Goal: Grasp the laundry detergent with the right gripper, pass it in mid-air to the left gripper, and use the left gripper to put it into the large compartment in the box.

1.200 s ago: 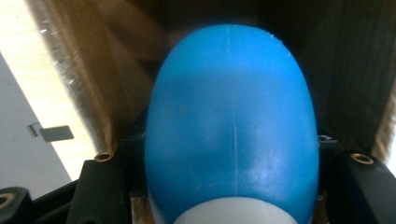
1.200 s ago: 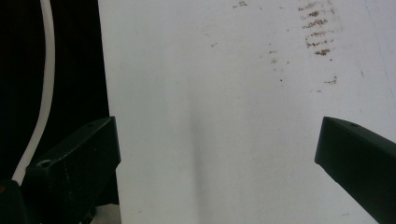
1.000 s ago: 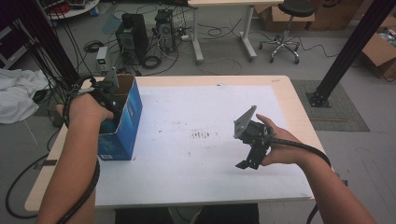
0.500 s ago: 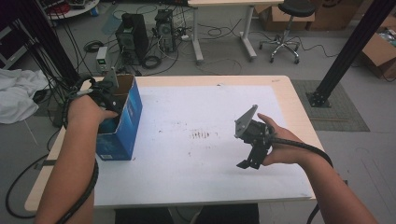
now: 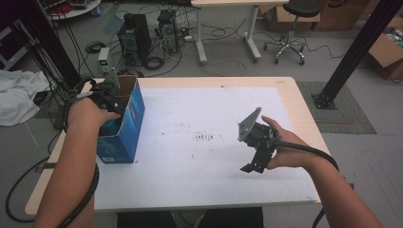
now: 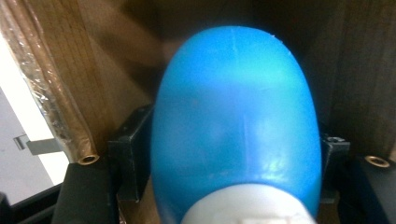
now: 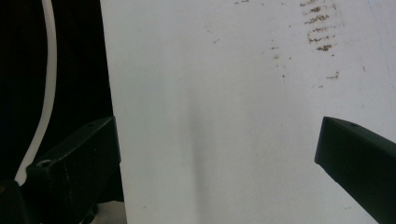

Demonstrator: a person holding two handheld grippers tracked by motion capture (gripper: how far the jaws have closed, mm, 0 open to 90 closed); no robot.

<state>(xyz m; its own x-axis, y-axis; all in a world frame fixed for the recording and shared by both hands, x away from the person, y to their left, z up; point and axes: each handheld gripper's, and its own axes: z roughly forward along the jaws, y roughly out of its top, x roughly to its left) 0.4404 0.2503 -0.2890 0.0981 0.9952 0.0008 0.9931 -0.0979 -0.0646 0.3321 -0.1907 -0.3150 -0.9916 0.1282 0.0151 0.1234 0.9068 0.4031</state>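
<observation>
A blue cardboard box (image 5: pixel 129 124) stands open-topped at the table's left edge. My left gripper (image 5: pixel 108 95) reaches down into it from above, its tips hidden by the box wall. In the left gripper view a blue plastic bottle (image 6: pixel 233 121) with a white neck (image 6: pixel 245 207) sits between the two black jaws, which press against its sides, with brown box walls (image 6: pixel 60 84) all around. My right gripper (image 5: pixel 254 164) hangs over the right part of the white table (image 5: pixel 214 104). Its jaws stand wide apart with nothing between them.
Brown smudges (image 5: pixel 204 137) mark the middle of the table. The right gripper view has the table's near edge (image 7: pixel 109 93) with dark floor beyond. Behind the table are computer towers (image 5: pixel 135 33), an office chair (image 5: pixel 290 28) and a black post (image 5: pixel 354 52).
</observation>
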